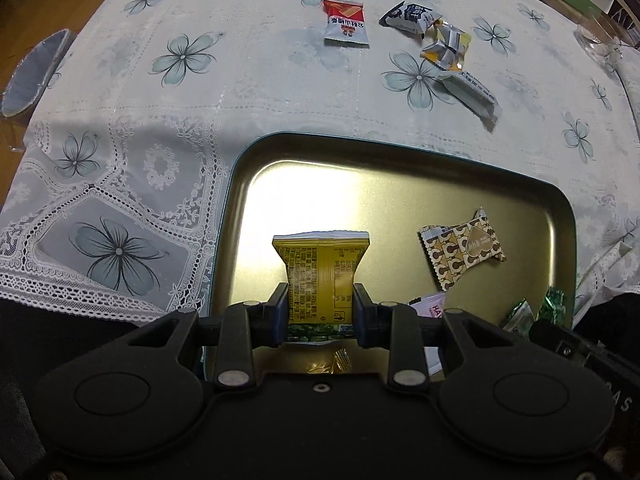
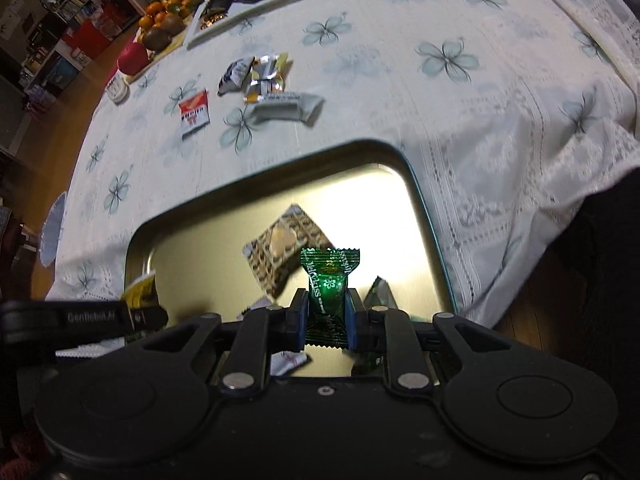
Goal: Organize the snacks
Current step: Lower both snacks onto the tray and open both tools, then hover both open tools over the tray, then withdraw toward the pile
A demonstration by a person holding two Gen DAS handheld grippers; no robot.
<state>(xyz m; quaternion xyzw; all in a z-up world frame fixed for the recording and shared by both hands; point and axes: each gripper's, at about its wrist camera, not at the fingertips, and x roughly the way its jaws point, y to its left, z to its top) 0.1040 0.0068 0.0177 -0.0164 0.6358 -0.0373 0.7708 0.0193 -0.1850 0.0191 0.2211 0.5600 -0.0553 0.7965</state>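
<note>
While hanging over the tray, left tool clamped on a yellow packet, pads pressed to both its sides, packet upright above the tray floor. Right tool likewise above the tray, closed tight on a green candy, wrapper ends flaring out above and below the pads.

Inside the tray, seen from the left wrist: a brown patterned packet lying flat toward the right wall, a pink-and-white wrapper partly hidden behind the left tool's finger, green wrappers near the right corner, a gold wrapper below the held packet. Seen from the right wrist: the same brown packet just beyond the green candy, a second green wrapper beside the right finger, a white wrapper low in the tray.

Beyond the tray's far rim, on the table with its floral cloth: a red-and-white packet, a dark blue-and-white packet, a silver-and-yellow packet touching it, a long white packet nearest the tray. All four well apart from the tray.

Farther off past those snacks, at the table's far edge in the right wrist view: a fruit tray with oranges and kiwis.
</note>
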